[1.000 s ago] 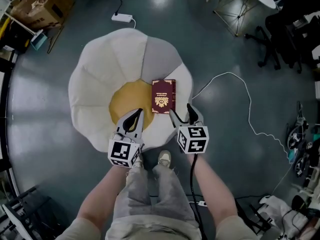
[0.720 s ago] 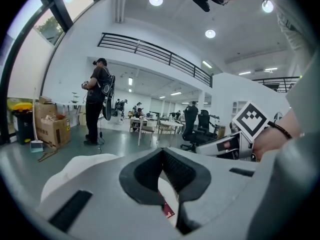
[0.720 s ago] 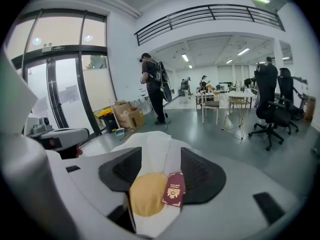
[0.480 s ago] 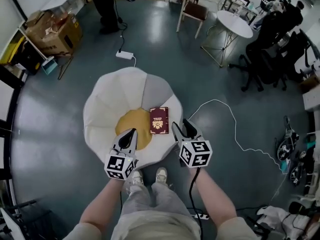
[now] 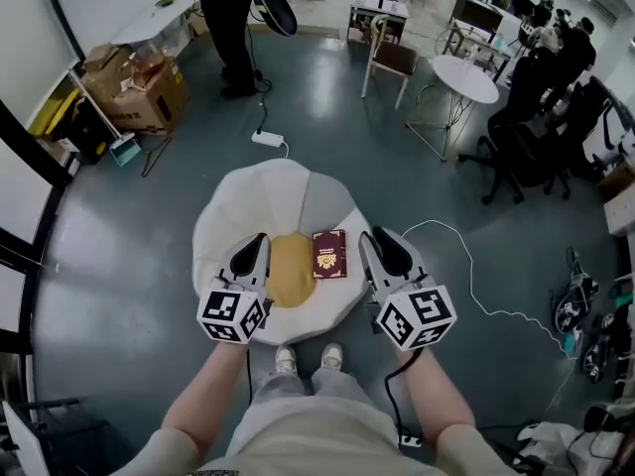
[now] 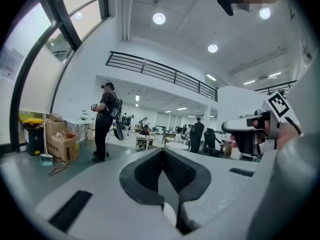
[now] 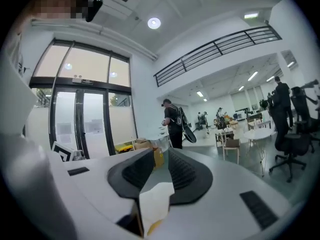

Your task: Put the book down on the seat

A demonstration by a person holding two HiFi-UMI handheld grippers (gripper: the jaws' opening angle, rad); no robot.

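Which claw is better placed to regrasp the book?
Right, probably: the dark red book lies on the white petal-shaped seat nearer the right claw, whose empty jaws have just been closing. The left claw is farther.

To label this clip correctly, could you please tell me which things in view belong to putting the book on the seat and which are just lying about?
Job: maroon book with gold emblem; white petal-shaped cushioned seat with yellow centre.
Lying about: brown cardboard box; white power strip; thin white floor cable; round white table.
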